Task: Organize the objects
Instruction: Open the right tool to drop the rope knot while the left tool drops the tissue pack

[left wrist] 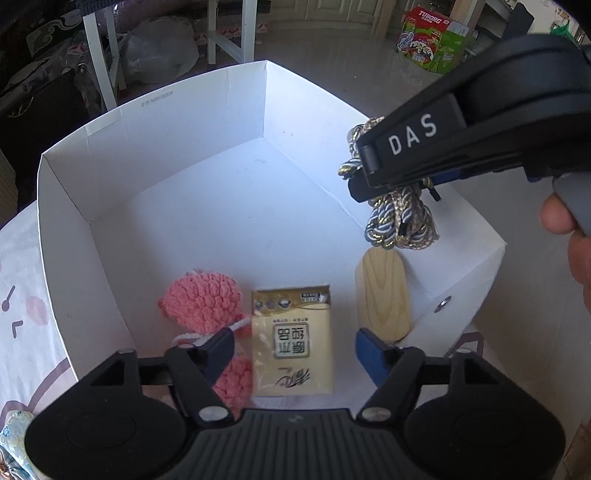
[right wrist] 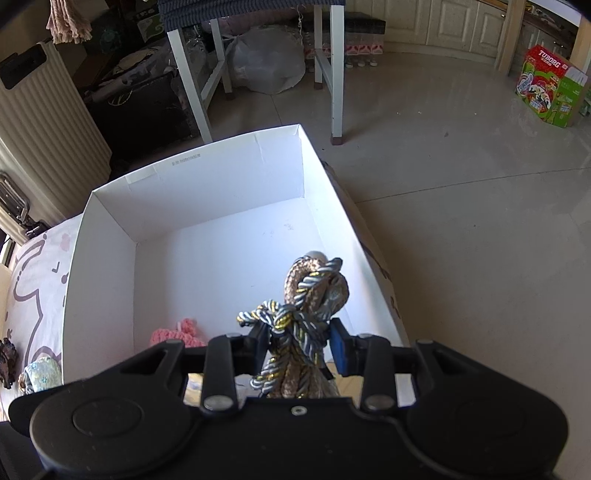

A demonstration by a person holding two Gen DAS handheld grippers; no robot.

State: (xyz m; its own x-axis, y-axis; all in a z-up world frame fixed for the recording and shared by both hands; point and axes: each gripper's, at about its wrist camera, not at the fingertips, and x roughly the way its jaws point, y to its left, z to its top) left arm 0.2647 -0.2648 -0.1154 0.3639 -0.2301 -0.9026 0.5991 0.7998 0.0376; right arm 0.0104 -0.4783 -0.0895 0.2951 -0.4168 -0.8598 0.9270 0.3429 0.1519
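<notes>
Rope (right wrist: 301, 325) hangs clamped in your right tongs (right wrist: 299, 341) above the box (right wrist: 107, 236); left tongs (left wrist: 295, 349) gape empty over the packet (left wrist: 291, 341). Lower, then release onto bare floor inside

Green-and-red Tuborg carton (right wrist: 550, 90) on glossy tiled floor (right wrist: 461, 166) | white chair legs (right wrist: 334, 70) beside clear plastic bag (right wrist: 266, 62) | ribbed radiator (right wrist: 40, 122) at left | cream cabinets (right wrist: 458, 26) behind
</notes>
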